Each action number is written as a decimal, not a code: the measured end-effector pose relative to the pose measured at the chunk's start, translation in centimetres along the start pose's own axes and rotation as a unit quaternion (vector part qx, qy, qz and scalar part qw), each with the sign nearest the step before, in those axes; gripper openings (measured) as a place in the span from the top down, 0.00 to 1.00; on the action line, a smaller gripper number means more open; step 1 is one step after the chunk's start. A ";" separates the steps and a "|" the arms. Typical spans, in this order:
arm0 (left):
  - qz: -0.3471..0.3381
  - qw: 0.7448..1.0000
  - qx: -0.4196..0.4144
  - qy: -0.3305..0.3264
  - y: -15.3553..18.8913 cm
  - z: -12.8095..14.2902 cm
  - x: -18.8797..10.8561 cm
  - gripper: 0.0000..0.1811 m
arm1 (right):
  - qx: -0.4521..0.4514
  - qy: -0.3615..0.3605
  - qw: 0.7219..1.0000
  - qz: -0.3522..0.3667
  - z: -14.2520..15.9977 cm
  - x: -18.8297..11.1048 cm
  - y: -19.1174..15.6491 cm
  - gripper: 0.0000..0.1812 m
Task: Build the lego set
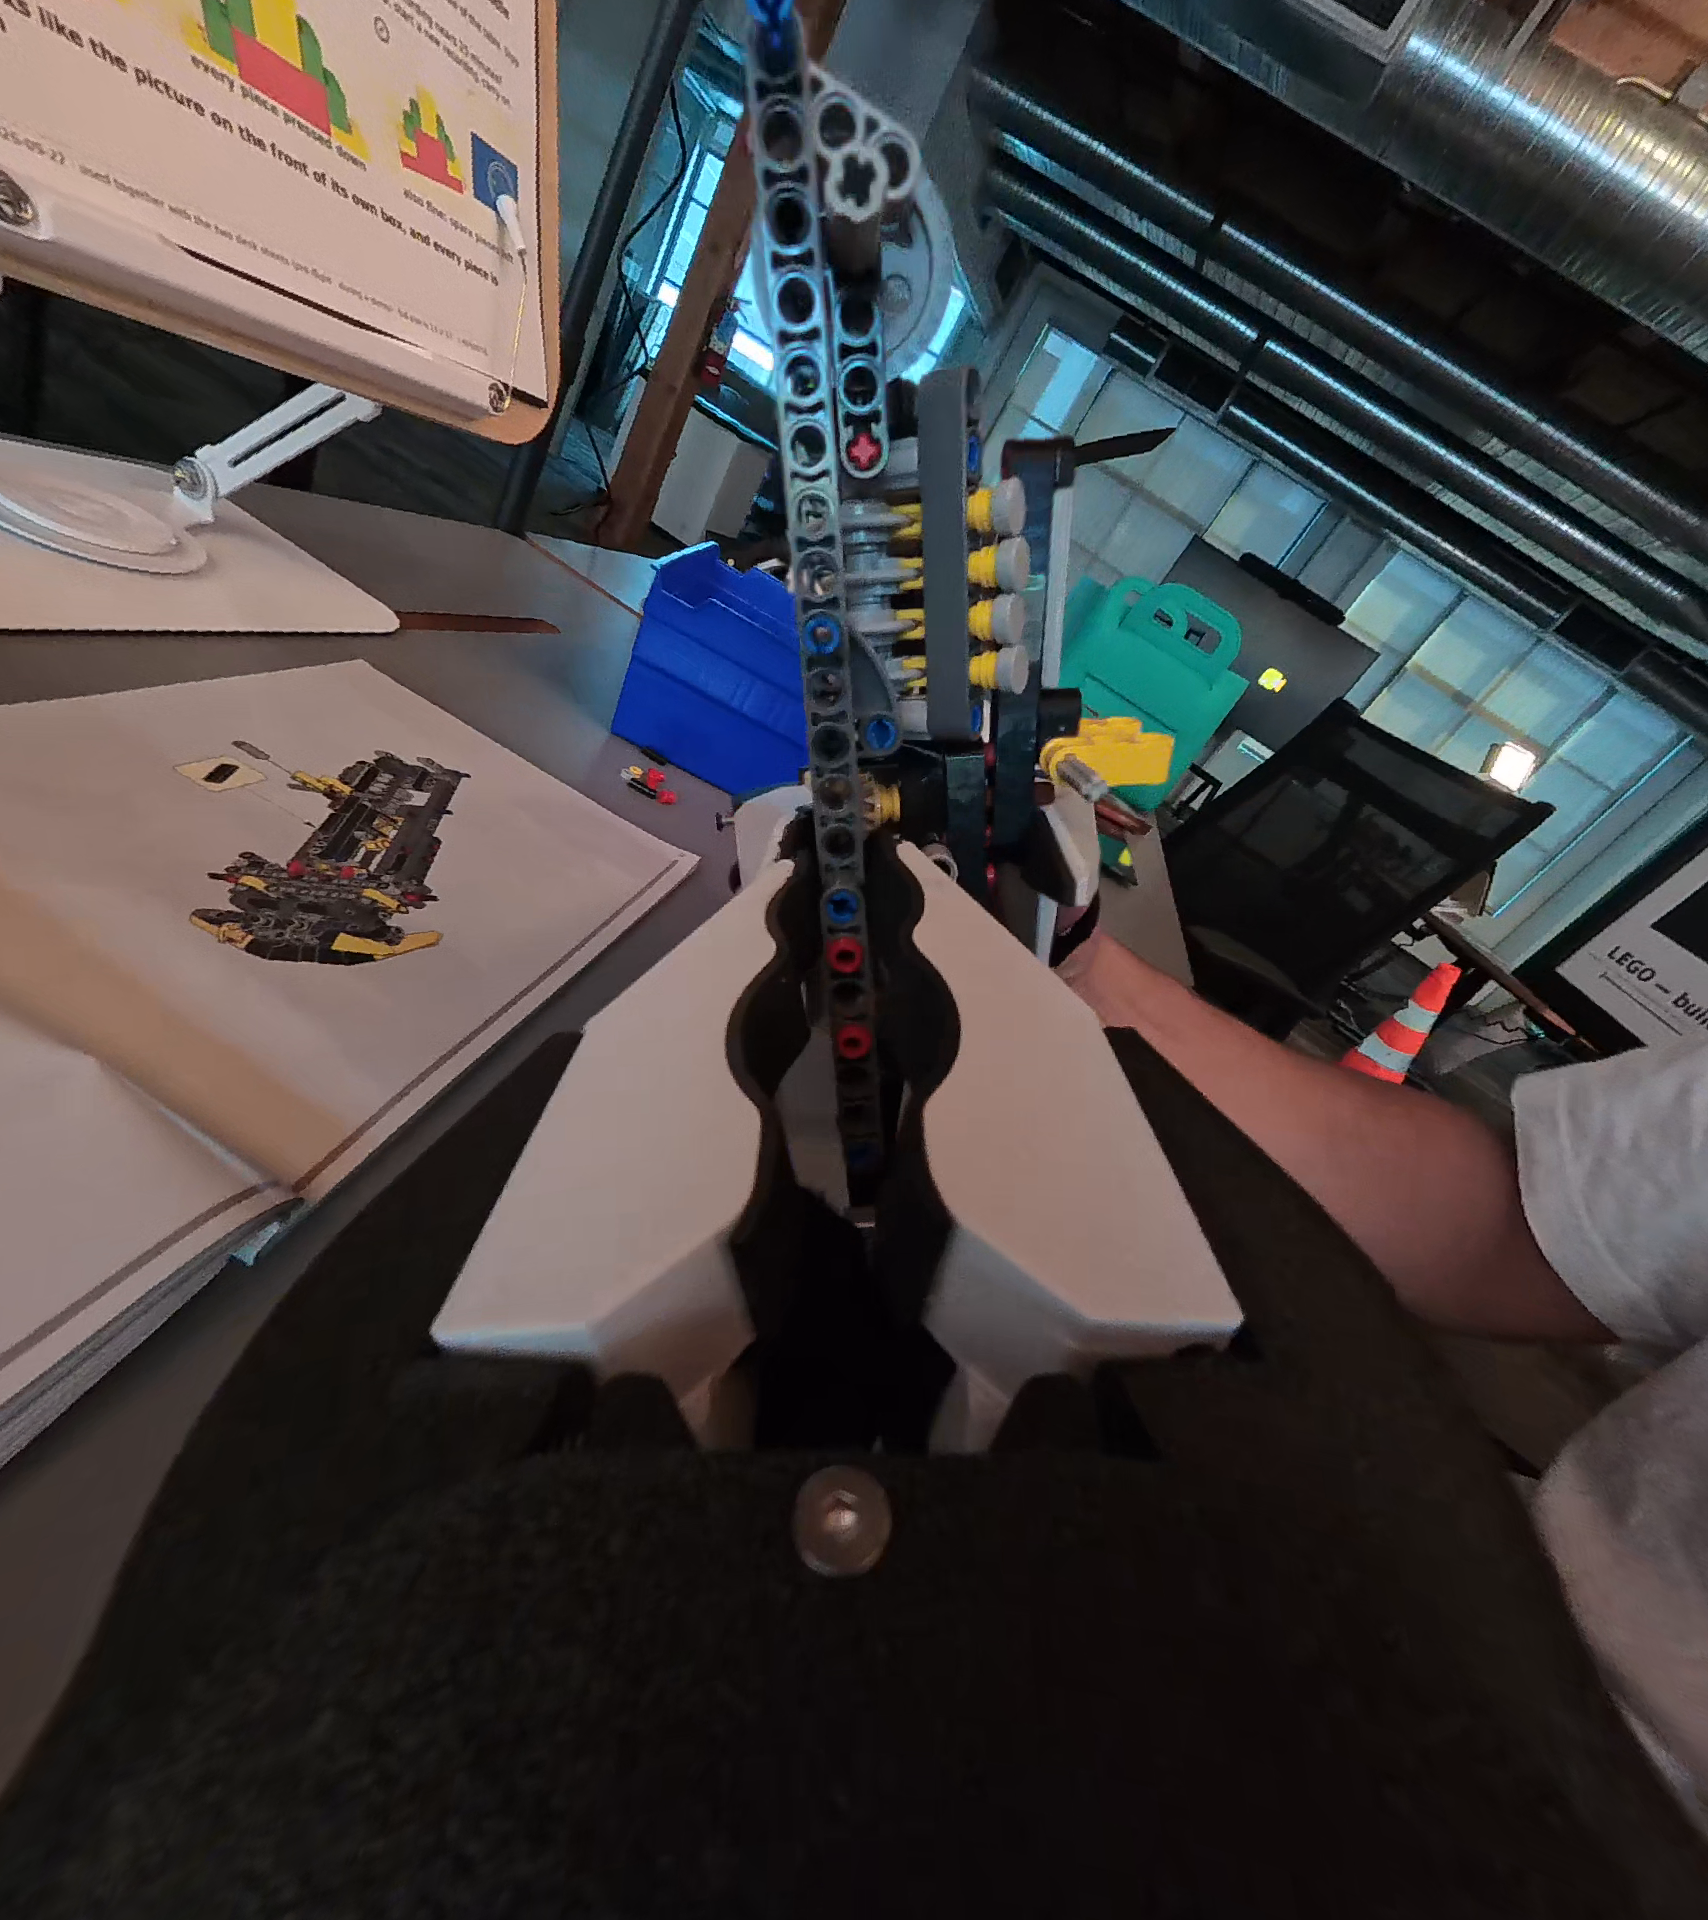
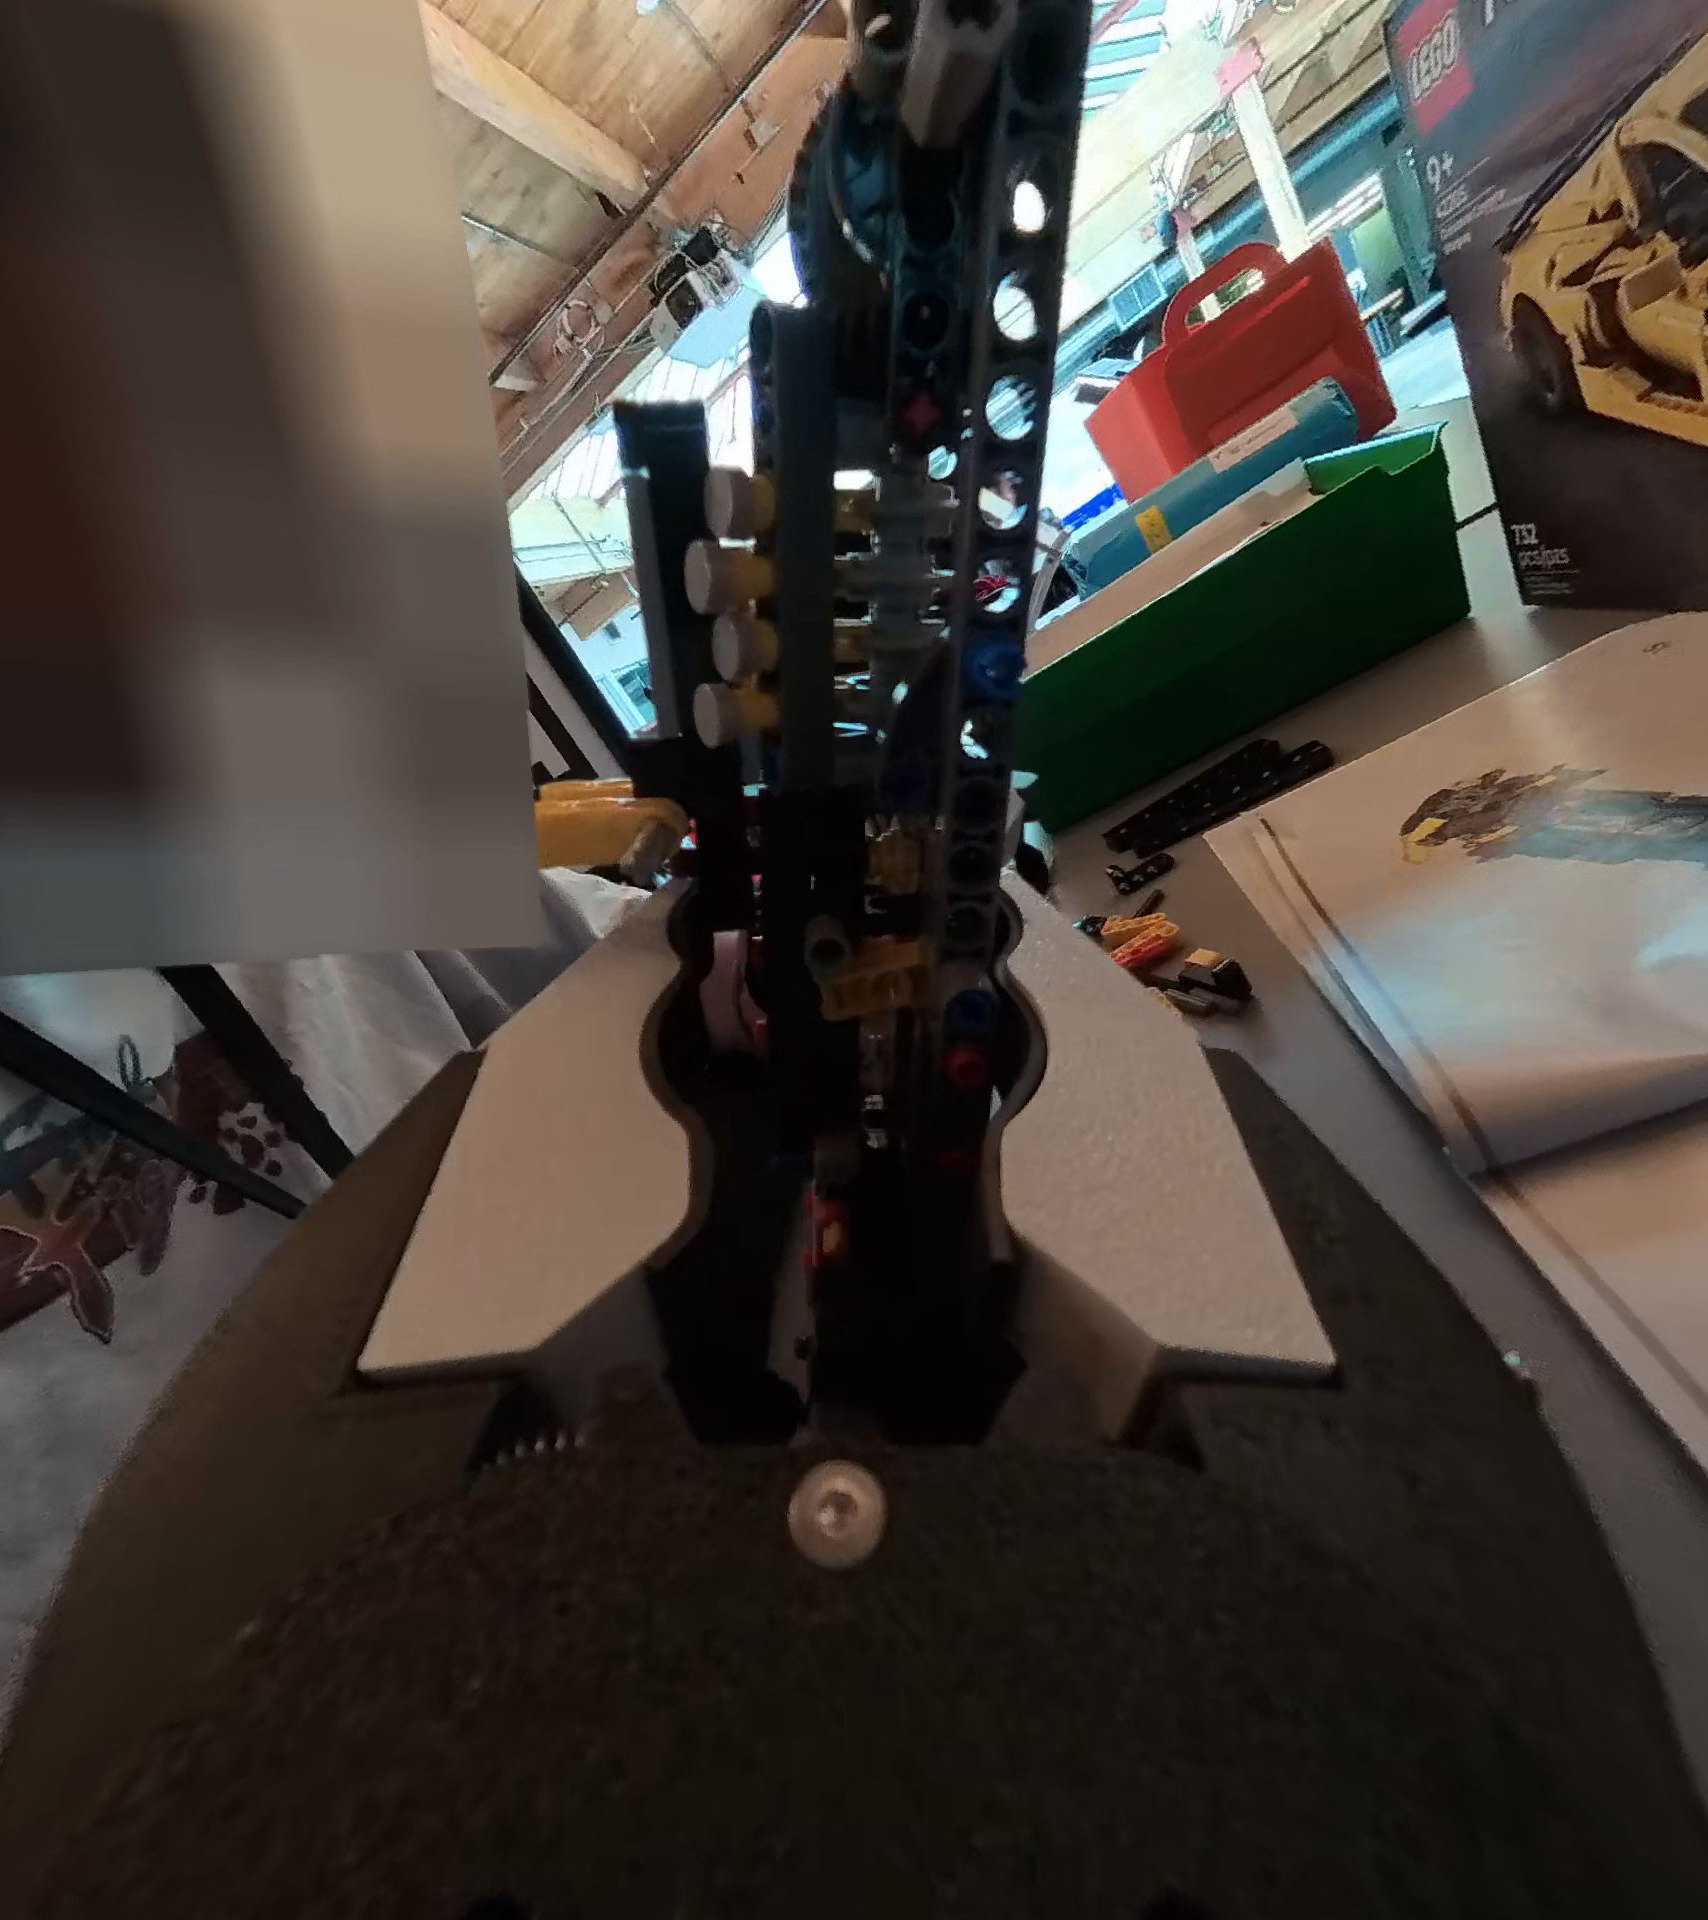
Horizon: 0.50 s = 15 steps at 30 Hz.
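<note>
The half-built lego assembly [image 1: 865,623] is held up in the air above the tabletop [image 1: 476,561], standing nearly upright, and both grippers clamp it at its lower end. The left gripper [image 1: 845,883] is closed on a long grey beam with blue and red pins, which runs between its two white fingers [image 1: 663,1091]. The right gripper [image 2: 845,925] is closed on the thicker black part of the same assembly, so its fingers [image 2: 1120,1122] stand a bit wider apart. In the left wrist view, the tip of the right gripper shows behind the model, with the person's bare forearm [image 1: 1297,1112] coming in from the right.

A row of four yellow pins with grey caps [image 1: 995,587] sticks out from one side of the assembly, and a yellow piece [image 1: 1115,748] sits lower down.

On the tabletop lies the open instruction booklet [image 1: 206,935]. Near it are a blue bin [image 1: 704,686], a green box [image 2: 1245,644], some loose small parts [image 2: 1162,956], a black beam [image 2: 1219,795] and the set's box [image 2: 1608,291].
</note>
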State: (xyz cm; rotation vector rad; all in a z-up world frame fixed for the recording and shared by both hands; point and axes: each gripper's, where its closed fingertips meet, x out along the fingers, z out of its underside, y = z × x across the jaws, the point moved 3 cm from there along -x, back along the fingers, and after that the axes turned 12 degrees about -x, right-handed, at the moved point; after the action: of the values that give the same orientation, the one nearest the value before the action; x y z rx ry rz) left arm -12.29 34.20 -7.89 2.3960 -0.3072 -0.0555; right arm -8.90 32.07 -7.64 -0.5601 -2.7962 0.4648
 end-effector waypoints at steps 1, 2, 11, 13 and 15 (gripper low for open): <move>0.003 1.000 -0.002 -0.002 0.0 0.0 0.0 0.96 | -0.006 -0.002 1.000 0.001 0.0 0.0 0.0 0.72; 0.004 1.000 0.000 -0.003 0.0 -0.1 0.0 0.96 | -0.008 -0.003 1.000 0.002 -0.1 0.1 0.0 0.72; -0.017 1.000 -0.015 0.011 -1.0 -0.8 -0.6 0.96 | 0.077 0.020 0.997 0.003 -0.5 -1.1 1.1 0.63; -0.016 0.999 -0.035 0.021 -1.4 -1.3 -1.1 0.96 | 0.054 0.034 0.998 0.024 -1.3 -1.9 1.2 0.59; -0.012 0.999 -0.037 0.009 -1.7 -1.3 -1.2 0.96 | 0.044 0.060 0.997 0.012 -2.6 -2.4 0.5 0.54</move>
State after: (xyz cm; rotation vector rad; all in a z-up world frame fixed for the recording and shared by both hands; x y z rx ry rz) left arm -12.93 36.54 -8.05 2.3250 -0.2640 -0.0566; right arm -5.84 32.23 -5.91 -0.5841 -2.6434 0.5382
